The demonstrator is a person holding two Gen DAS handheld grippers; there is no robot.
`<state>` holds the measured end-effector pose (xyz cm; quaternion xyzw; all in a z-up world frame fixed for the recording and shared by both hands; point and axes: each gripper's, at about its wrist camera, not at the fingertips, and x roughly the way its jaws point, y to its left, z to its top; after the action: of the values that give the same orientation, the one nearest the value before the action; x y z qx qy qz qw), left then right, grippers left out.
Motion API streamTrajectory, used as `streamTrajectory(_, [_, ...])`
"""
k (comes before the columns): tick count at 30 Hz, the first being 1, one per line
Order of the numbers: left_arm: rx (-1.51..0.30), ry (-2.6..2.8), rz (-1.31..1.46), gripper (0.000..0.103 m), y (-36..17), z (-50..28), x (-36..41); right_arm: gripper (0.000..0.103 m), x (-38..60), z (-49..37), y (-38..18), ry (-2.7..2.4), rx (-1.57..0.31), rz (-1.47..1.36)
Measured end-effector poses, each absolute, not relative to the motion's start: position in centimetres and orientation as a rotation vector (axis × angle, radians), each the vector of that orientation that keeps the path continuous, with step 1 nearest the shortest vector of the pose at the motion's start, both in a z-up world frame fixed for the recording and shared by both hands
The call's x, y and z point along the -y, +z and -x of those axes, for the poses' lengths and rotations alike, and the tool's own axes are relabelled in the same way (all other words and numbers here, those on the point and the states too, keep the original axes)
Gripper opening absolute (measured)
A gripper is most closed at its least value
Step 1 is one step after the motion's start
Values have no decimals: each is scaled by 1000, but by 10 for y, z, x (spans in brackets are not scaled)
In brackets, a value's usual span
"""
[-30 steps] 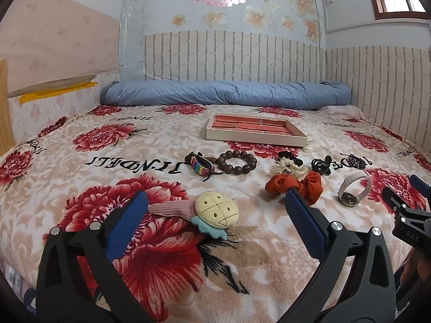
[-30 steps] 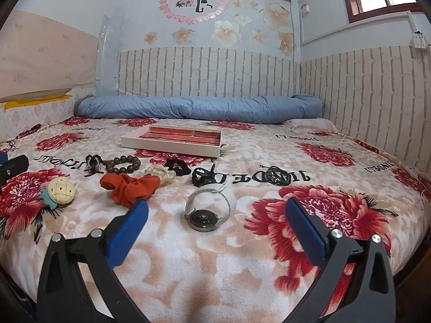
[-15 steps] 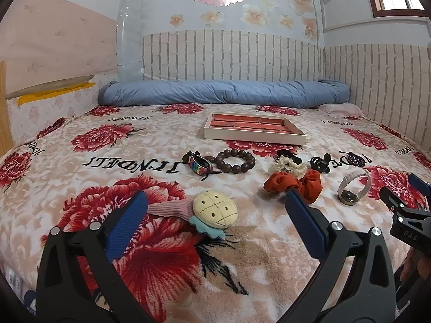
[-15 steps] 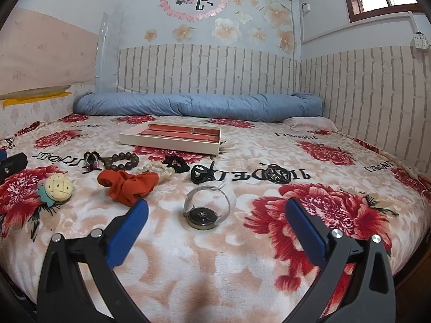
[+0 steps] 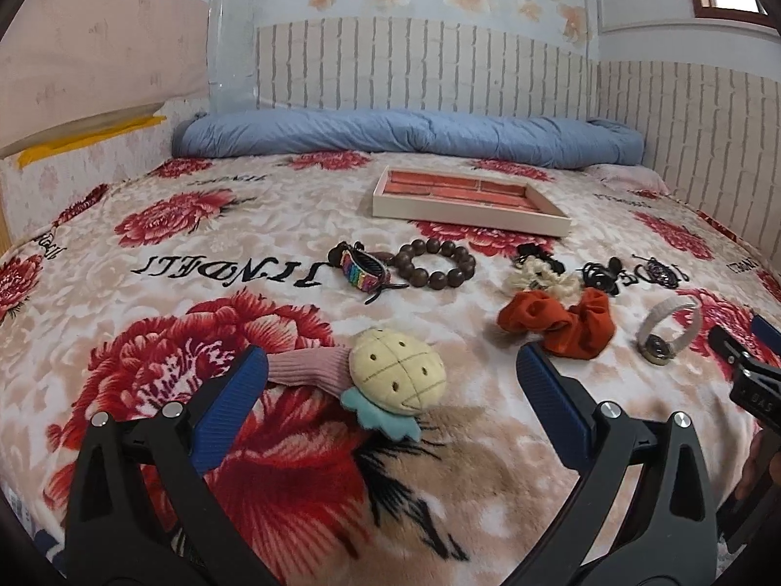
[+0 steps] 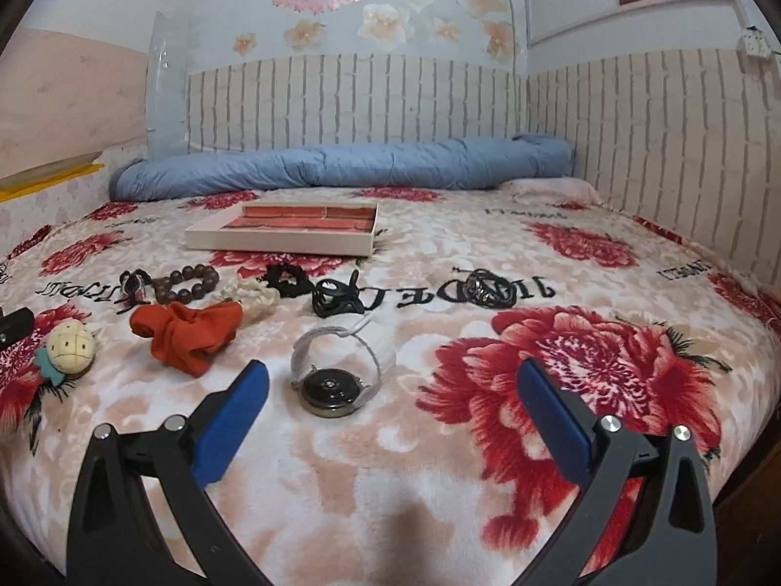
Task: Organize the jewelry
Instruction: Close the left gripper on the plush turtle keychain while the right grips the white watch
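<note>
Since the earlier frames both tools had eased forward over the bed, so the jewelry sat a little larger in each view; nothing on the blanket had shifted.

In the left wrist view, the left tool (image 5: pixel 390 381) stood wide open and held nothing, its blue pads either side of a plush pineapple hair tie (image 5: pixel 390 381) on the floral blanket (image 5: pixel 146 254). Taking the jewelry tray (image 5: pixel 468 202) as landmark: just in front of it lay a wooden bead bracelet (image 5: pixel 434 263) with a rainbow woven bracelet (image 5: pixel 361 273) to its left. An orange scrunchie (image 5: pixel 566 322) and a watch (image 5: pixel 666 332) lay nearer the camera, off the tray's right corner. The tray looked empty.

In the right wrist view, the right tool (image 6: pixel 393 398) was also spread wide with nothing gripped, the watch (image 6: pixel 334 376) lying between its pads, well in front of the tray (image 6: pixel 288 234). The scrunchie (image 6: pixel 188 334) lay left of the watch, and a black hair tie (image 6: pixel 288 281) just before the tray.
</note>
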<state>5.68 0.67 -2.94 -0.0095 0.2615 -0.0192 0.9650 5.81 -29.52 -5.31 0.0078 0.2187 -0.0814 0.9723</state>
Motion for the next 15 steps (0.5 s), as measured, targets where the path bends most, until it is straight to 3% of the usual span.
streamTrajectory(15, [-670,-52,4,98,-54,-107,-2,99,296,-105,-66,-166,-543,53])
